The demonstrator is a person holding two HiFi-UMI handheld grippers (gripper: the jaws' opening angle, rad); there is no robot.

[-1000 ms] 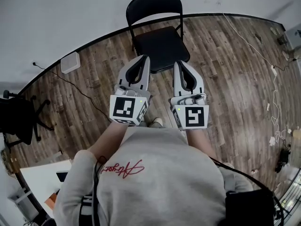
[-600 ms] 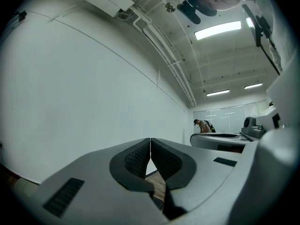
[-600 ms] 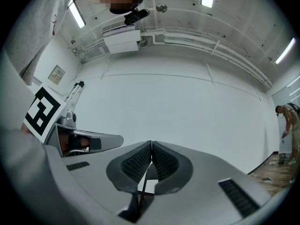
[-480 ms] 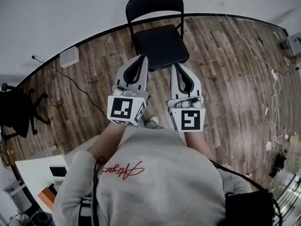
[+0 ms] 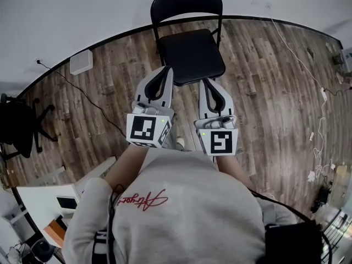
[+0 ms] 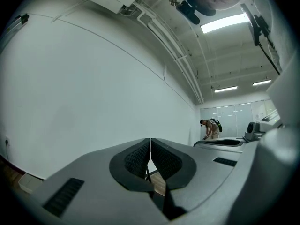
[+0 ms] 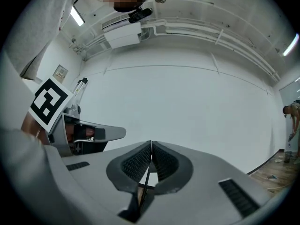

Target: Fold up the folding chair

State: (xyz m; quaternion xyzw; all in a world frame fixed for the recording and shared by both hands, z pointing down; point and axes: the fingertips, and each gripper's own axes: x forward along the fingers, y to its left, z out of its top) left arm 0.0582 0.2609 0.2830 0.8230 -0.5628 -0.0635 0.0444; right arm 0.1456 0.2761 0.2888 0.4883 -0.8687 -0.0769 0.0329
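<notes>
A black folding chair (image 5: 190, 51) stands unfolded on the wood floor, its rounded backrest (image 5: 186, 1) toward the white wall. My left gripper (image 5: 168, 69) hovers over the seat's near left edge, jaws shut and empty. My right gripper (image 5: 203, 82) is at the seat's near right edge, also shut with nothing in it. Both point level toward the wall. In the left gripper view the shut pads (image 6: 150, 154) hide all but a sliver of the chair; in the right gripper view the gripper (image 7: 151, 159) shows the same, with the left gripper (image 7: 77, 135) beside it.
A white box (image 5: 81, 62) sits on the floor by the wall at left. A black office chair (image 5: 19, 131) stands at far left. Cables (image 5: 308, 76) trail across the floor at right. A white desk (image 5: 52, 202) lies at lower left. A person (image 6: 211, 128) bends over far off.
Both grippers have sunk a little and edged toward the chair's seat. They stay shut, and the chair has not moved.
</notes>
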